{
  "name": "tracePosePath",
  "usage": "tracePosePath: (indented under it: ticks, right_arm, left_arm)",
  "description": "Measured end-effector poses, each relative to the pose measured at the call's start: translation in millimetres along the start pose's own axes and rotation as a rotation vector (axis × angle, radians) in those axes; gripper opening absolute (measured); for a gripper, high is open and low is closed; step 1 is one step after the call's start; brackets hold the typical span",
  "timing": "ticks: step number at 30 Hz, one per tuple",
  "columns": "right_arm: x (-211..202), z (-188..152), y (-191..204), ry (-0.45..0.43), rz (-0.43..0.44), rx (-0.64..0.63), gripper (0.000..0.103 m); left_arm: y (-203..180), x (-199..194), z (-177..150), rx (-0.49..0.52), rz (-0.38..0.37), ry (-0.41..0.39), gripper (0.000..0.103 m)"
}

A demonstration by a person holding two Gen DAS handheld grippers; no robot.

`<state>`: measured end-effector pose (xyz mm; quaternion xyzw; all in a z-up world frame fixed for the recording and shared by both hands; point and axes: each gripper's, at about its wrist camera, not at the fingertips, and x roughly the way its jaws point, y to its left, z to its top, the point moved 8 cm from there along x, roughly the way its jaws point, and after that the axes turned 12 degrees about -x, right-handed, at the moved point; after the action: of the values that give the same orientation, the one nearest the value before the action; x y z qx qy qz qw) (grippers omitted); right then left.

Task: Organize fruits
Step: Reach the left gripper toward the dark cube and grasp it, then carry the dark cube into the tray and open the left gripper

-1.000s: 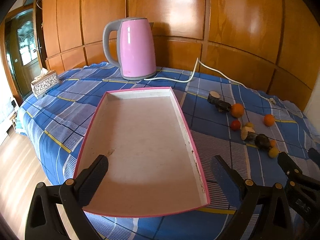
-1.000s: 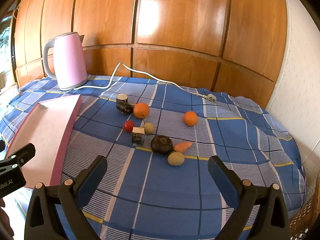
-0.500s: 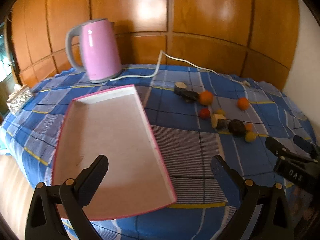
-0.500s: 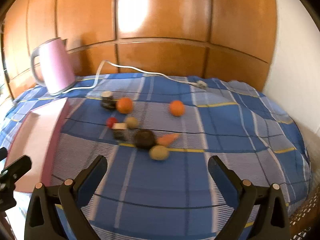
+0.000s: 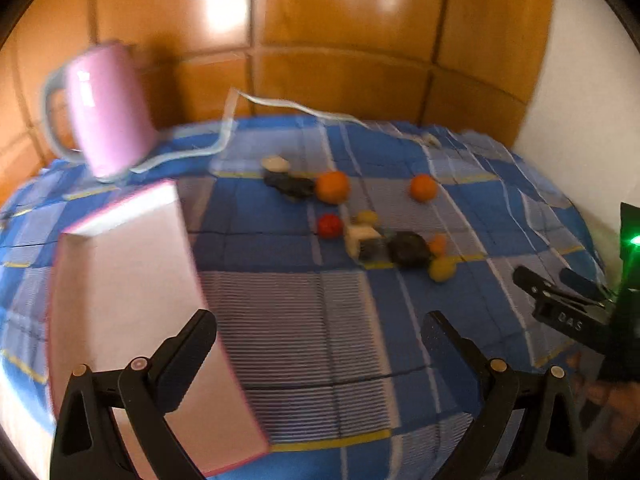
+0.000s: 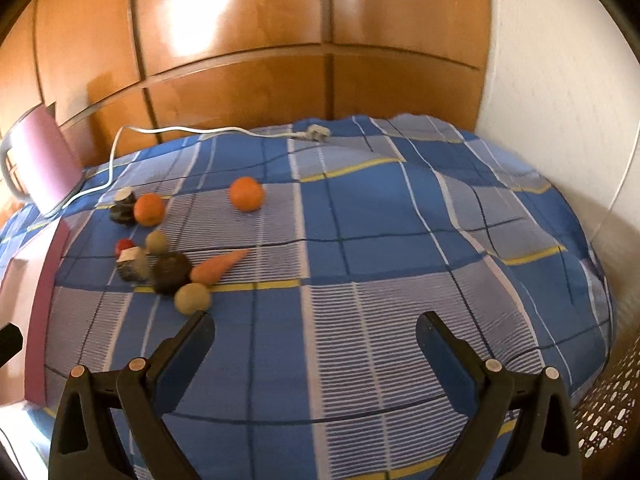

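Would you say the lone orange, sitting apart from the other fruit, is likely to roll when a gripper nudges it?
Probably: the lone orange looks round, so a nudge could send it rolling. The wrinkled checked cloth may slow it. It seems firm enough for a gentle pinch.

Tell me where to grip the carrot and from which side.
Grip the carrot across its thick end, from above. It lies flat, tip pointing away right; the dark round fruit crowds the thick end's left side, so set the fingers across its width.
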<state>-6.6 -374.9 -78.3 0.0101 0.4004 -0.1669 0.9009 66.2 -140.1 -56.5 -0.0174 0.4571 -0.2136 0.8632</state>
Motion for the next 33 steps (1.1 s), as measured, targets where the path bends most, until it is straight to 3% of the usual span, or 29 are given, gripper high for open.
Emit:
tracePosePath:
  ticks: [2, 6, 13, 17, 25, 30, 31, 33]
  right_arm:
    - [3.6, -1.3, -5.8, 0.011, 0.002, 0.018, 0.099]
    - [5.3, -1.8, -15.9, 0.013, -0.003, 0.039, 0.097]
    - [8.0, -2.3, -24.8, 0.010, -0.020, 0.034, 0.097]
    - [9.8, -2.8, -26.5, 0.005, -0.014, 0.033, 0.097]
    - [17.6, -6.9, -13.4, 0.001, 0.011, -0.019, 0.096]
    - [21.9, -12.2, -5.1, 0.008, 0.028, -0.036, 0.095]
    - [22.7, -13.0, -3.8, 0.009, 0.031, -0.040, 0.095]
    - [24.4, -14.9, -1.5, 0.013, 0.036, -0.044, 0.095]
  left_arm:
    - [-7.5, 7.5, 1.2, 0.009, -0.010, 0.038, 0.103]
    - [-18.3, 19.9, 8.9, 0.059, 0.026, 0.035, 0.101]
    - [-26.5, 44.5, 6.2, 0.008, -0.056, 0.149, 0.061]
    - [-23.1, 53.0, 10.3, -0.034, -0.062, 0.163, 0.049]
    - [-29.7, 79.7, 35.1, -0.122, -0.049, 0.160, 0.049]
    - [-37.4, 103.9, 44.1, -0.127, -0.019, 0.166, 0.049]
    - [-35.9, 111.4, 44.5, -0.138, -0.016, 0.175, 0.034]
    - [-33.1, 115.0, 45.9, -0.165, -0.035, 0.174, 0.028]
